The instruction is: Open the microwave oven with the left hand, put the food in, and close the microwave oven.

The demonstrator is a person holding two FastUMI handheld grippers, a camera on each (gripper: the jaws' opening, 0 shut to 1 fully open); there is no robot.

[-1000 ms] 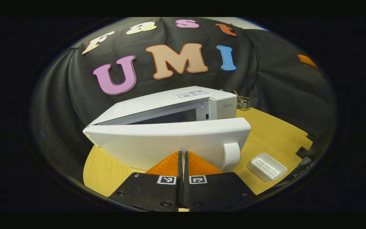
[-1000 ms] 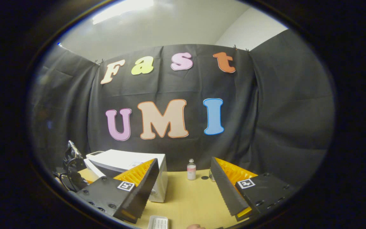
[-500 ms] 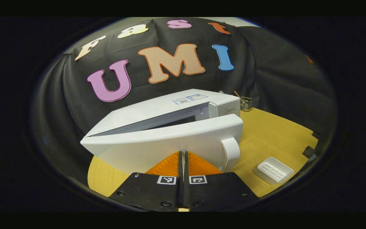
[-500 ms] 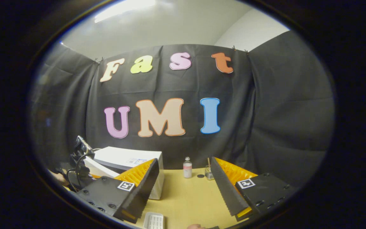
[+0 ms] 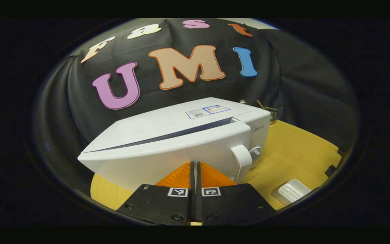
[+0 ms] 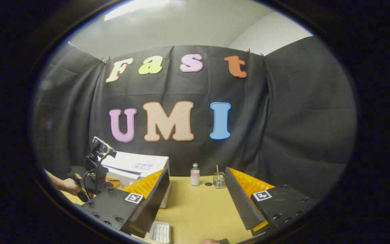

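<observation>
- Since a second ago, we see the door of the microwave oven swung from well ajar to almost against the body; only a thin dark seam still shows along its top edge.
- In the left gripper view the oven stands on the left part of the wooden table, its white handle at the door's right edge and a knob just behind that handle.
- Our left gripper has its two orange fingers pressed flat together with nothing between them, tips right at the lower door face; we cannot tell whether they touch it.
- In the right gripper view that same tool is at the oven's front, a hand holding it from the left.
- To the oven's right the tabletop lies bare up to a white slotted tray near the front edge.
- At the back, against the black cloth, stand a small bottle and a glass jar with a stick in it, close to each other.
- Our right gripper is held level above the table with its jaws spread wide and empty, well apart from the oven door.
- The food is somewhere we cannot make out.
</observation>
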